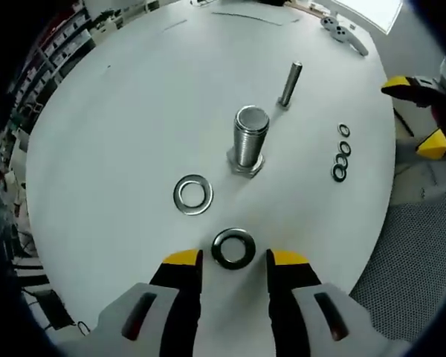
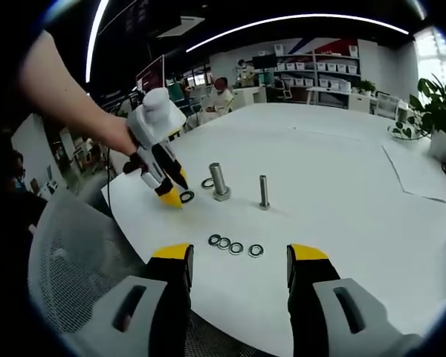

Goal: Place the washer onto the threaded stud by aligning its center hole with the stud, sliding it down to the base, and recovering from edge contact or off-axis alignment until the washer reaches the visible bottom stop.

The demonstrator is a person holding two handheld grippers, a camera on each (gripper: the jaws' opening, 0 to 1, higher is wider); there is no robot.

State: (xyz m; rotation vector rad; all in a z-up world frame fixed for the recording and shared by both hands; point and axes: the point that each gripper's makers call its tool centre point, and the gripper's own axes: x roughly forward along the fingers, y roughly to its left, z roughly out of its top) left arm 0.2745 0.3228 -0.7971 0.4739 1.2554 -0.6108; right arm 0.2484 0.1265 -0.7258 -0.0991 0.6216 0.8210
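Between the open jaws of the left gripper point(image 1: 234, 258) lies a dark steel washer point(image 1: 233, 248) flat on the white worktop point(image 1: 119, 126), probably untouched, near the thick threaded stud point(image 1: 249, 141). Right gripper point(image 2: 238, 254) waits open, empty.

Large white round-edged worktop point(image 2: 342, 186), matte, mostly bare. Grey mesh office chair point(image 2: 74, 253) at near-left edge. Open-plan office behind: white shelving with storage bins point(image 2: 323, 67) along far wall, red and blue panel above. Curved LED light strips point(image 2: 282, 21) across dark ceiling. Potted plant point(image 2: 435, 104) far right, by bright window point(image 2: 438, 44). Seated person point(image 2: 221, 93) at far desk. Paper sheet point(image 2: 420, 175) on right side.
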